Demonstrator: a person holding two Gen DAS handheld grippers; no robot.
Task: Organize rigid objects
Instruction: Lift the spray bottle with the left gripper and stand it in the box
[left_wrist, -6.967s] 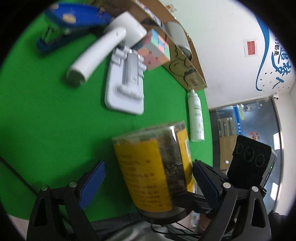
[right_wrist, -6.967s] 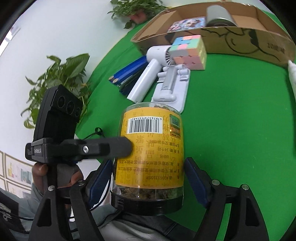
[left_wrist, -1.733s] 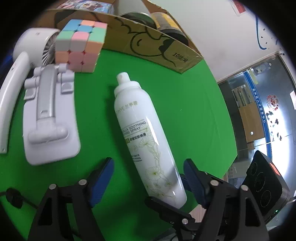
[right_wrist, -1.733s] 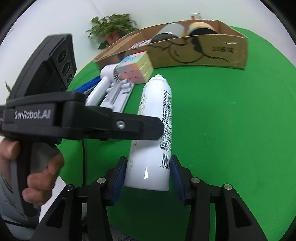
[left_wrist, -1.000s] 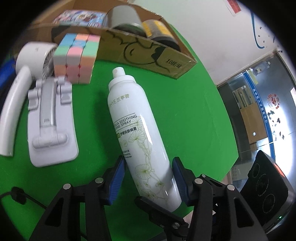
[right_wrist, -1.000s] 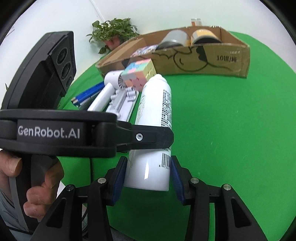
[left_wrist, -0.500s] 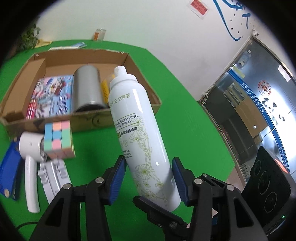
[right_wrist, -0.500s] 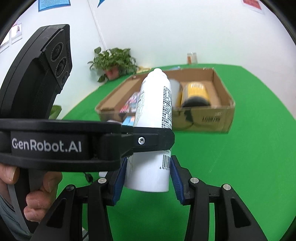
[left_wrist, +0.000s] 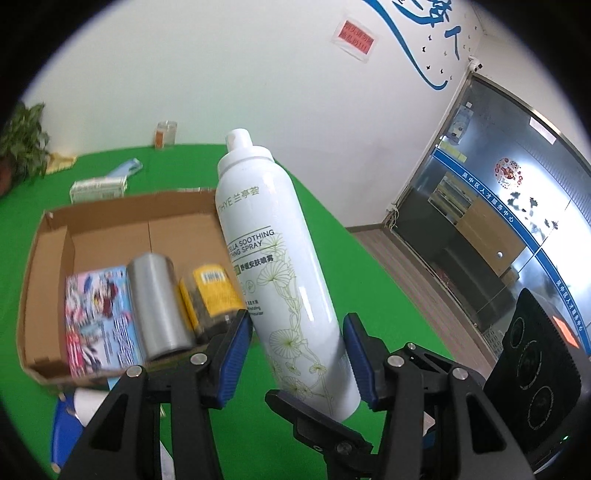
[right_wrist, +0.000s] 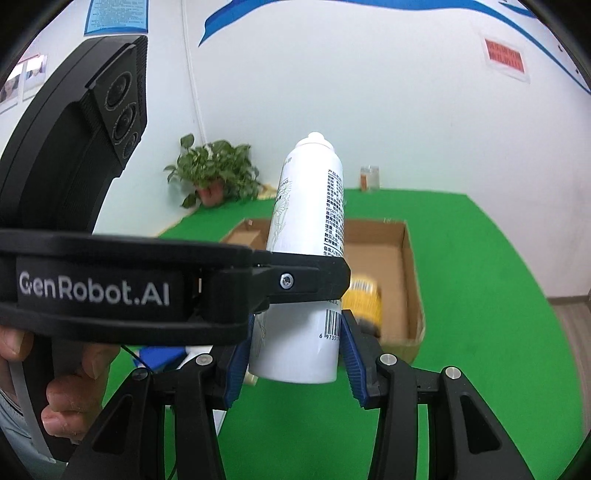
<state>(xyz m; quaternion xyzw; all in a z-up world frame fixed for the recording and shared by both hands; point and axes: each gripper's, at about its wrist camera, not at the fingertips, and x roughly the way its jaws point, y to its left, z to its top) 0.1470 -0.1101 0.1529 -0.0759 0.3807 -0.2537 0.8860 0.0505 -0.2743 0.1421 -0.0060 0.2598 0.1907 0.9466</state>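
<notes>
Both grippers hold one white spray bottle (left_wrist: 280, 273) in the air, cap pointing up and away. My left gripper (left_wrist: 295, 354) is shut on its lower body. My right gripper (right_wrist: 295, 363) is shut on its base end (right_wrist: 306, 295). Below and beyond lies the open cardboard box (left_wrist: 110, 225), also in the right wrist view (right_wrist: 410, 269). In it lie a colourful picture box (left_wrist: 98, 321), a silver can (left_wrist: 157, 306) and a yellow-labelled jar (left_wrist: 212, 299), which also shows in the right wrist view (right_wrist: 364, 301).
The green table (left_wrist: 351, 280) spreads around the box. A small carton (left_wrist: 98, 190) and a jar (left_wrist: 166, 134) sit at its far edge. A potted plant (right_wrist: 214, 173) stands by the wall. Blue and white items (left_wrist: 70, 417) lie near the box's front.
Both grippers have lifted the bottle higher and tilted up, so the box now lies lower in view and the far wall fills the upper part.
</notes>
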